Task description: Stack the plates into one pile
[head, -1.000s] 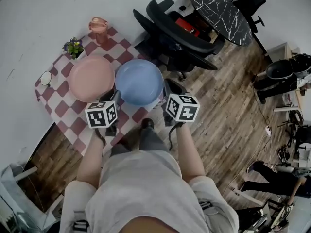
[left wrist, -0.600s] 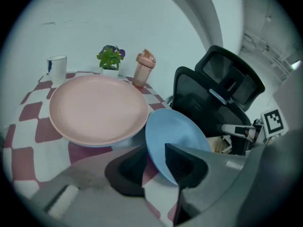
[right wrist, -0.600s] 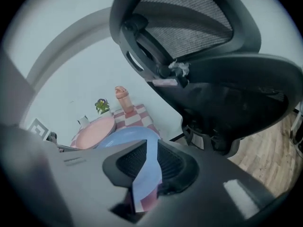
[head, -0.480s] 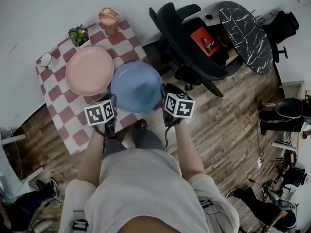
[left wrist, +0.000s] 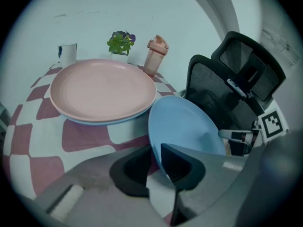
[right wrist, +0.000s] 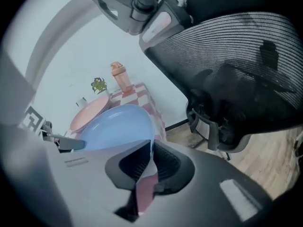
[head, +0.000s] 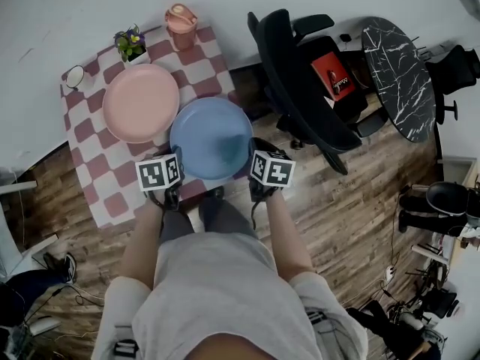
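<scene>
A blue plate [head: 211, 137] lies on the red-and-white checked table [head: 112, 190], at its right near corner, beside a pink plate [head: 141, 102]. My left gripper [head: 175, 158] is at the blue plate's left near rim, and in the left gripper view [left wrist: 156, 167] its jaws have just been closing with that rim [left wrist: 189, 126] pinched between the pads. My right gripper [head: 253, 147] is at the plate's right rim. Its jaws [right wrist: 150, 162] have also just been closing and grip the blue edge [right wrist: 116, 124]. The pink plate [left wrist: 102, 86] shows a pale bluish edge under its near rim.
At the table's far edge stand a small potted plant [head: 130, 43], a pink lidded cup [head: 181, 19] and a white mug [head: 73, 75]. A black office chair [head: 300, 81] stands close to the right of the table, with a dark marble-topped table [head: 397, 73] beyond it.
Both grippers have come down and in against the blue plate's rim, one on each side. The head view has shifted, so the table sits further left and up.
</scene>
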